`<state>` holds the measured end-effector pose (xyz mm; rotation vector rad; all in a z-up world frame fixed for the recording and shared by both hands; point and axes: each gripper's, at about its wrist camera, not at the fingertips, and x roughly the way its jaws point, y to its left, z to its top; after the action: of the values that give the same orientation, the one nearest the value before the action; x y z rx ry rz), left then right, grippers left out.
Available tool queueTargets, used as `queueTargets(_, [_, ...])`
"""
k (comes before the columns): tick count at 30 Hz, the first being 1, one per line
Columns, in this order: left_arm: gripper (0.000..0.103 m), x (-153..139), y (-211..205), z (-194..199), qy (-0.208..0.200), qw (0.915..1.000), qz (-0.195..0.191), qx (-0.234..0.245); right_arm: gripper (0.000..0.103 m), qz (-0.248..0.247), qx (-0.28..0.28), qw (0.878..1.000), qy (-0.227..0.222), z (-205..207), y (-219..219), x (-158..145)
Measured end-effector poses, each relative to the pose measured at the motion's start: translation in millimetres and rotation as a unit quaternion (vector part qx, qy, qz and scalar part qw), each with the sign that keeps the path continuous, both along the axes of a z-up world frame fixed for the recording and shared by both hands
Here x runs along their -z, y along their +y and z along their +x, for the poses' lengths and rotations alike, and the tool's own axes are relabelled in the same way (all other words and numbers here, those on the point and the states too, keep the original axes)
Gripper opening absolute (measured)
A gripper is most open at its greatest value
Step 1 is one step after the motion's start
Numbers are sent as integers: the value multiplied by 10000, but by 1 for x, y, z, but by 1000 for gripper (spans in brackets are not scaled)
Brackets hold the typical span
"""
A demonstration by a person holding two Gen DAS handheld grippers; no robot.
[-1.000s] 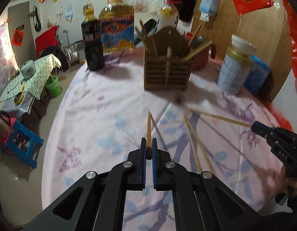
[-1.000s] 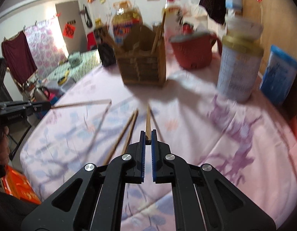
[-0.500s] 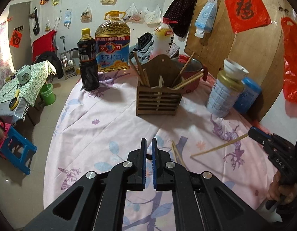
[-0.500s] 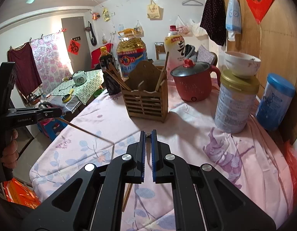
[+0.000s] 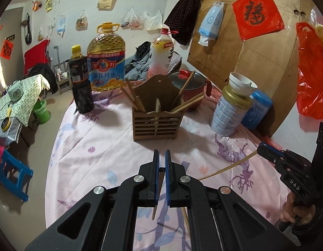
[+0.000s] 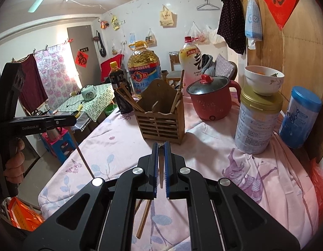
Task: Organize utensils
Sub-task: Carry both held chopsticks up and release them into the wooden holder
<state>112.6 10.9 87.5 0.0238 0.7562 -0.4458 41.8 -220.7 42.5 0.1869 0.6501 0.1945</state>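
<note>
Two grippers, each pinching one chopstick: left gripper (image 5: 162, 156) chopstick (image 5: 159, 185); right gripper (image 6: 161, 147), marked "DAS". Wooden holder (image 5: 156, 123) at 12 o'clock; oil jug (image 5: 106, 62) at 11.

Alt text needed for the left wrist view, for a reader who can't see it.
The left gripper is shut on a chopstick above a pink floral tablecloth, facing a slatted wooden utensil holder with chopsticks in it. At right, the right gripper holds another chopstick.
</note>
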Motion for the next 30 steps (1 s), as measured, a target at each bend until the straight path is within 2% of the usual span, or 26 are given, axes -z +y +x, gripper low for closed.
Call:
queueTargets(8, [5, -31, -19, 27, -279, 9993, 0, 233, 7, 164, -48, 9997, -168, 21, -3, -21])
queueTargets(14, [5, -64, -30, 61, -520, 9983, -114, 229, 7, 257, -131, 9983, -512, 46, -2, -49])
queueTargets(23, [5, -110, -55, 110, -1053, 9939, -110, 306, 7, 135, -161, 9954, -934, 103, -4, -82])
queueTargets(30, [5, -119, -70, 157, -1344, 9908, -12, 138, 7, 94, -147, 9956, -921, 154, -3, -77])
